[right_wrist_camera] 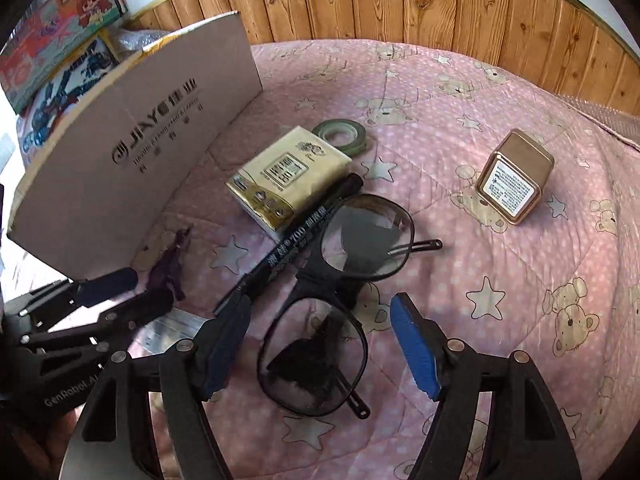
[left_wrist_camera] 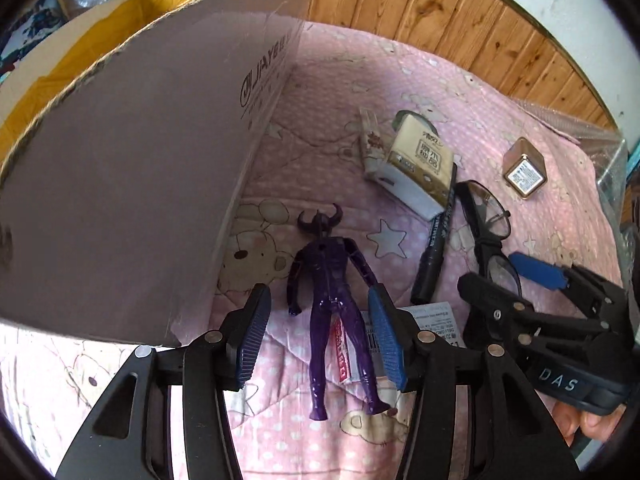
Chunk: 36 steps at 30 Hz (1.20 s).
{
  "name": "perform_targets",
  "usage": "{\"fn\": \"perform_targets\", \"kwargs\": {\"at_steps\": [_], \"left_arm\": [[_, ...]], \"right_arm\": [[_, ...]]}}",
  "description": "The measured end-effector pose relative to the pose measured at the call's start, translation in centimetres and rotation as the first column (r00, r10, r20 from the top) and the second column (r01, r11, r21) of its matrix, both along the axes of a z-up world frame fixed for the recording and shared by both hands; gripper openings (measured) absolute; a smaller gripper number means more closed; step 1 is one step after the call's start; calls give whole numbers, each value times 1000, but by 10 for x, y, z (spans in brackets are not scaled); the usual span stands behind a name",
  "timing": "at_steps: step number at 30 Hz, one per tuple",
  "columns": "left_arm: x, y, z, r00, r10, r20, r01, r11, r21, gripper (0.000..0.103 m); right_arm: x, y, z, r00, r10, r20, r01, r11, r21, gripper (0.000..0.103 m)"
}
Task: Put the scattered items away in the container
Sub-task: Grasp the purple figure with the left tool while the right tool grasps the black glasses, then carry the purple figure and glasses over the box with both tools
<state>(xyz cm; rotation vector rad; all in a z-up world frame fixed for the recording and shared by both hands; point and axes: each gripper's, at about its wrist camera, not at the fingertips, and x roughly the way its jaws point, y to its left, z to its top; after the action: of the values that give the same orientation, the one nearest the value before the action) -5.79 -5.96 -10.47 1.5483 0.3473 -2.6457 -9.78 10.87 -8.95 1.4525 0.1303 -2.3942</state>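
Note:
A purple horned figure [left_wrist_camera: 334, 296] lies on the pink bedspread between the open fingers of my left gripper [left_wrist_camera: 320, 332], not gripped. Black glasses [right_wrist_camera: 340, 296] lie between the open fingers of my right gripper [right_wrist_camera: 324, 344], not gripped. The cardboard box [left_wrist_camera: 132, 184] stands at the left, its flap up; it also shows in the right wrist view [right_wrist_camera: 132, 168]. A black marker [right_wrist_camera: 296, 240], a tissue pack [right_wrist_camera: 288, 184], a tape roll [right_wrist_camera: 340, 134] and a gold tin [right_wrist_camera: 516, 176] lie beyond. The right gripper [left_wrist_camera: 516, 276] shows in the left wrist view, over the glasses [left_wrist_camera: 486, 220].
A white label sheet and a small red-printed packet [left_wrist_camera: 344, 350] lie under the figure's legs. A small patterned packet [left_wrist_camera: 372, 144] leans by the tissue pack [left_wrist_camera: 420, 164]. Wood panelling [right_wrist_camera: 400, 0] runs behind the bed. Printed boxes [right_wrist_camera: 56, 32] are stacked at far left.

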Motion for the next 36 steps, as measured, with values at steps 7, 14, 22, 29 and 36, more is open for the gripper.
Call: {"fn": "perform_targets", "kwargs": {"at_steps": [7, 14, 22, 29, 36], "left_arm": [[-4, 3, -5, 999, -28, -22, 28, 999, -18, 43], [0, -4, 12, 997, -32, -68, 36, 998, 54, 37], [9, 2, 43, 988, -48, -150, 62, 994, 94, 37], [13, 0, 66, 979, -37, -200, 61, 992, 115, 37], [15, -4, 82, 973, -26, -229, 58, 989, 135, 37]], "right_arm": [[-2, 24, -1, 998, -57, 42, 59, 996, -60, 51], [2, 39, 15, 990, -122, 66, 131, 981, -146, 51], [12, 40, 36, 990, -130, 53, 138, 969, -204, 51], [15, 29, 43, 994, -103, 46, 112, 963, -246, 51], [22, 23, 61, 996, -89, 22, 91, 951, -295, 51]]}}
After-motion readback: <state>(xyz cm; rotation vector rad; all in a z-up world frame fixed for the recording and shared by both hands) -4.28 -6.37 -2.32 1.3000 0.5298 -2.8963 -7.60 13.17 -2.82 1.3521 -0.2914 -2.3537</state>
